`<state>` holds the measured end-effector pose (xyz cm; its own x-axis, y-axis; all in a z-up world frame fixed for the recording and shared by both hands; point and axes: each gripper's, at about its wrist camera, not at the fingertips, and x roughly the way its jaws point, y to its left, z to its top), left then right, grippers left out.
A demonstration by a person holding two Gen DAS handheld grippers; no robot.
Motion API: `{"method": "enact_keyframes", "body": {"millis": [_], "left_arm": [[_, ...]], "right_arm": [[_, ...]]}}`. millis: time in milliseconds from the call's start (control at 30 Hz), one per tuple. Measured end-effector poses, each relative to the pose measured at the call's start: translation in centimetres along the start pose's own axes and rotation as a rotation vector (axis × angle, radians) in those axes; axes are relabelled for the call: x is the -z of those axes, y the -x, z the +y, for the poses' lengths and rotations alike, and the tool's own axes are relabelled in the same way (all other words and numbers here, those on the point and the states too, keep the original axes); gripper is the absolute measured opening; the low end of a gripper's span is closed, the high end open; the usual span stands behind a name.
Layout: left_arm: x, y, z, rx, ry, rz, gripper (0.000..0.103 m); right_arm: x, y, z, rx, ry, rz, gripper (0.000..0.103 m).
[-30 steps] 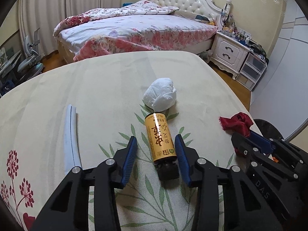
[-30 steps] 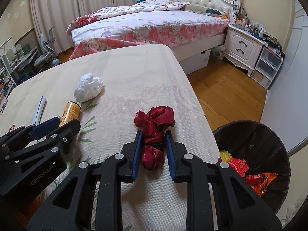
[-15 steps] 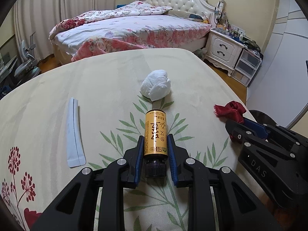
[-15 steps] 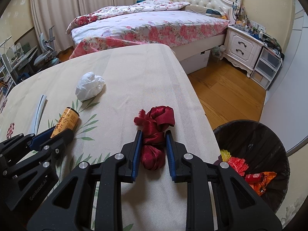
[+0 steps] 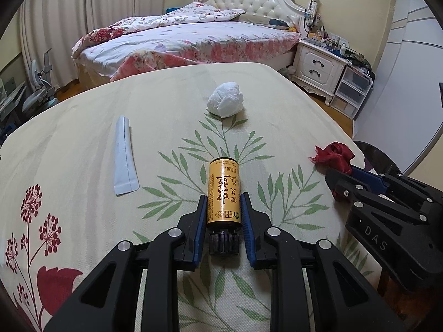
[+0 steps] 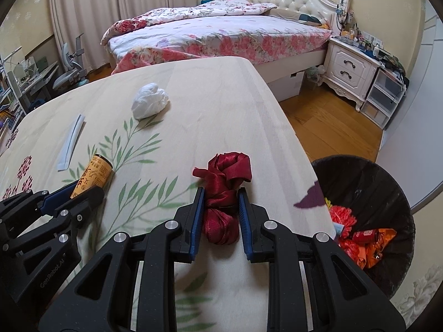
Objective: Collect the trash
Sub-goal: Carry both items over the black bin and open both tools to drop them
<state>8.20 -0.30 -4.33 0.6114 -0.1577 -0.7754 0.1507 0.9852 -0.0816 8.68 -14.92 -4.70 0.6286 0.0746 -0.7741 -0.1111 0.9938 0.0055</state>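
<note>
My left gripper (image 5: 223,207) is shut on a yellow bottle (image 5: 223,193) with a black cap, held just above the tablecloth; it also shows in the right wrist view (image 6: 92,175). My right gripper (image 6: 221,202) is shut on a bunch of dark red ribbon (image 6: 224,182), also seen in the left wrist view (image 5: 335,156). A crumpled white tissue (image 5: 225,103) and a pale blue strip wrapper (image 5: 124,157) lie on the table further out. A black trash bin (image 6: 368,193) with colourful wrappers stands on the floor right of the table.
The table is covered by a cream floral tablecloth (image 5: 83,138); its right edge (image 6: 293,132) drops to a wooden floor. A bed (image 6: 216,33) and a white nightstand (image 6: 351,69) stand beyond.
My left gripper closed on the yellow bottle and lifted it slightly. My right gripper stayed shut on the red ribbon and rose a little.
</note>
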Motion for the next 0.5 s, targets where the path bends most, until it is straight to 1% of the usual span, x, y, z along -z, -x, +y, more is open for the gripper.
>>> {"method": "enact_keyframes", "body": {"millis": [267,500], "left_arm": [[1.4,1.4,0.1,0.023,0.015,-0.022,0.025],[2.3,3.0,-0.9,0.047,0.011,-0.076,0.025]], "right_arm": [[2.2,2.1,-0.3,0.000,-0.008,-0.019,0.023],[3.2,4.5,-1.5,0.018,-0.034,-0.064,0.023]]}}
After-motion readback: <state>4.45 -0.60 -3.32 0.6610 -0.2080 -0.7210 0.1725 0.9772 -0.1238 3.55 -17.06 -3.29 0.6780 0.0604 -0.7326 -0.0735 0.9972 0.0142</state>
